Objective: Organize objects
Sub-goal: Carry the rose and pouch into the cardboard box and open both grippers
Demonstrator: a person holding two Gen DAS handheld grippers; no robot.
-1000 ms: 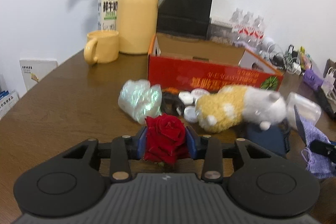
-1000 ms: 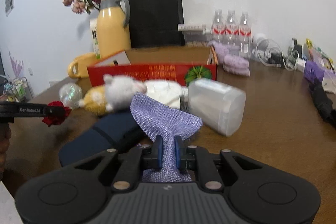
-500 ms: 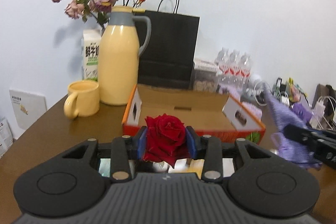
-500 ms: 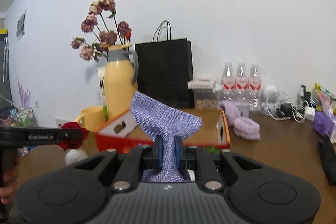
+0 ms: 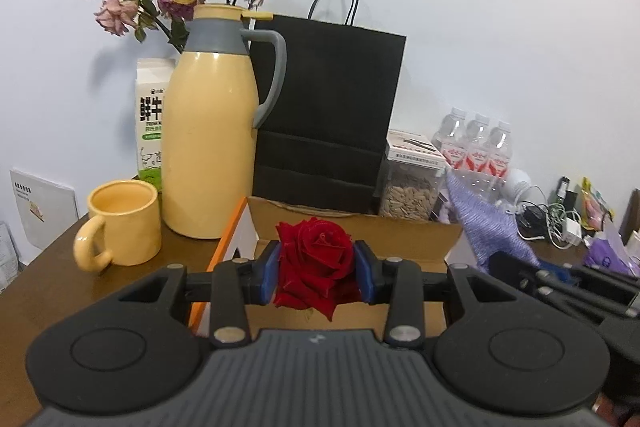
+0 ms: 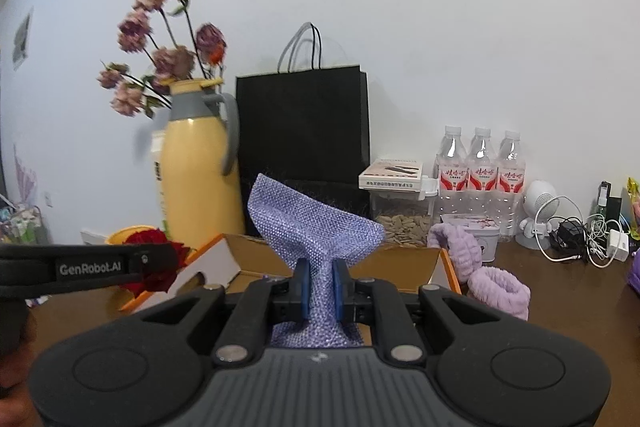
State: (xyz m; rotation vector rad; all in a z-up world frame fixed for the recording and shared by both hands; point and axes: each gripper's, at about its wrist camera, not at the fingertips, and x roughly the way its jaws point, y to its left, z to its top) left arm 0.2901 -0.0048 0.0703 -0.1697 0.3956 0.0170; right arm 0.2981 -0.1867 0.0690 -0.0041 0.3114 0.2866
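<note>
My left gripper [image 5: 316,273] is shut on a red rose [image 5: 314,263] and holds it above the near edge of an open cardboard box [image 5: 352,227] with orange sides. My right gripper [image 6: 320,285] is shut on a purple woven pouch [image 6: 314,223], raised over the same box [image 6: 400,259]. In the left wrist view the pouch [image 5: 488,227] and the right gripper show at the right. In the right wrist view the left gripper and the rose [image 6: 154,259] show at the left.
A yellow thermos [image 5: 210,155] with dried flowers, a yellow mug [image 5: 124,223], a milk carton [image 5: 150,119] and a black paper bag [image 5: 326,115] stand behind the box. A seed jar [image 6: 400,211], three water bottles [image 6: 480,171], purple rolled cloths [image 6: 496,291] and cables [image 6: 580,239] lie to the right.
Both grippers rose from the table with the rose and the pouch and moved forward to the box. The plush toy and other items on the table have dropped out of view.
</note>
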